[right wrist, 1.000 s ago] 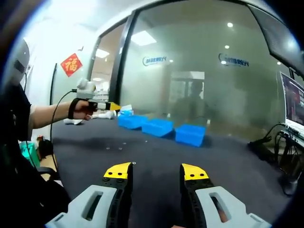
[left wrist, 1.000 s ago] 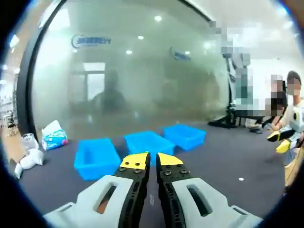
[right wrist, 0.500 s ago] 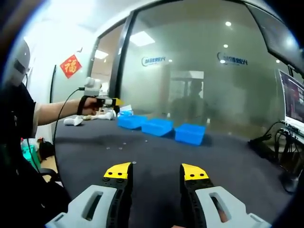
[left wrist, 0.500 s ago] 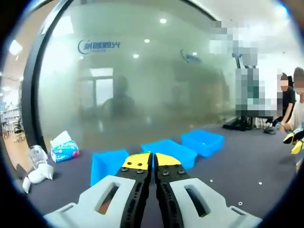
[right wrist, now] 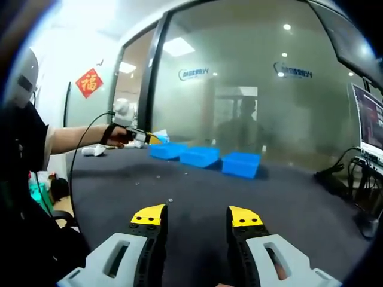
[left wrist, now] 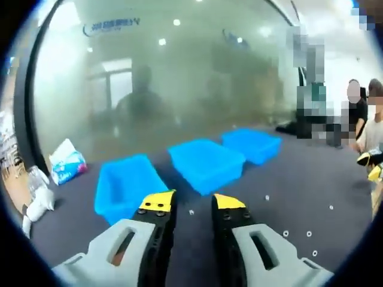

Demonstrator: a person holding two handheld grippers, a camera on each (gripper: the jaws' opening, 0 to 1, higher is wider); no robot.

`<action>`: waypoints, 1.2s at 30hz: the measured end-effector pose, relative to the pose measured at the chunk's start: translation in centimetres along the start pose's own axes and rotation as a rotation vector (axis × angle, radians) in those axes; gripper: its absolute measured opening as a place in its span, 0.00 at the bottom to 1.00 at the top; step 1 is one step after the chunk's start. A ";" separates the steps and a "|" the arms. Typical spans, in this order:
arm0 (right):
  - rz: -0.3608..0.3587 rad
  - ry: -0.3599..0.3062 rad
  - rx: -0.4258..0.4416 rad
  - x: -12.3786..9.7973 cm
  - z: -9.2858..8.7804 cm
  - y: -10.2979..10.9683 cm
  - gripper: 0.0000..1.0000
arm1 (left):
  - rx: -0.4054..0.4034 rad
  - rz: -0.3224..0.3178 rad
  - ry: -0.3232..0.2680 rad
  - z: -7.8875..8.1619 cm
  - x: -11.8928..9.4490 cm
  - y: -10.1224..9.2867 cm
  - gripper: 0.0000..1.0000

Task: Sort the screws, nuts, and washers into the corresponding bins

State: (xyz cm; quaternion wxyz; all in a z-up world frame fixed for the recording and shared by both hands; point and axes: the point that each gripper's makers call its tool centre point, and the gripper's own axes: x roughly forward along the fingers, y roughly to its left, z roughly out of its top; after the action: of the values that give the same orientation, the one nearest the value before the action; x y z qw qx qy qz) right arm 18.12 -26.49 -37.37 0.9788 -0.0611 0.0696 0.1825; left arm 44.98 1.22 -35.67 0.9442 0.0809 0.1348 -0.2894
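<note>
Left claw (left wrist: 192, 203) at the bottom of the left gripper view, yellow-tipped jaws parted with a clear gap, nothing between them, hovering above the dark tabletop (left wrist: 287, 179). Just beyond the tips, one small washer-like piece (left wrist: 191, 211) on the tabletop. To the right of the jaws, more loose small hardware (left wrist: 286, 234) scattered about, too tiny to tell screws from nuts or washers. Farther on, three blue bins in a slanting row: the nearest bin (left wrist: 122, 186) to the left, just past the left jaw; the middle bin (left wrist: 206, 164) beyond it; the farthest bin (left wrist: 252, 144) to the right. Contents of the bins not discernible. At the left edge, a white and blue packet (left wrist: 66, 162) and a crumpled white bag (left wrist: 37, 203). Behind everything, a frosted glass wall (left wrist: 179, 84).

Right claw (right wrist: 196, 215) at the bottom of the right gripper view, jaws wide apart and empty, over the same tabletop. A few specks of hardware (right wrist: 170, 200) just ahead of the tips. Farther left, a person's outstretched hand (right wrist: 119, 136) with the other claw pointed toward the row of bins (right wrist: 203, 157). A red square decoration (right wrist: 88, 82) on the white wall at far left.
</note>
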 end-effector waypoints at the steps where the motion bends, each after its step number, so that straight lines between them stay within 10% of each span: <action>1: 0.000 0.001 0.001 0.0 0.0 0.0 0.36 | 0.002 -0.012 0.035 -0.6 0.3 -0.2 0.21; 6: 0.000 0.003 0.006 -0.1 -0.2 -0.1 0.36 | 0.027 -0.024 0.193 -3.1 1.8 -0.4 0.23; 12: 0.001 0.005 0.011 0.0 -0.5 -0.2 0.36 | 0.049 -0.032 0.251 -4.4 3.3 -1.0 0.23; 36: -0.006 0.016 0.026 -0.1 -1.2 -0.5 0.36 | -0.020 0.019 0.261 -5.9 5.5 0.6 0.17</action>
State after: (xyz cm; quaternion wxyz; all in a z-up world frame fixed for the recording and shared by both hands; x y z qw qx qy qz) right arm 18.06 -27.15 -38.46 0.9795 -0.0502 0.0798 0.1782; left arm 48.40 0.18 -42.91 0.9221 0.1095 0.2586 -0.2662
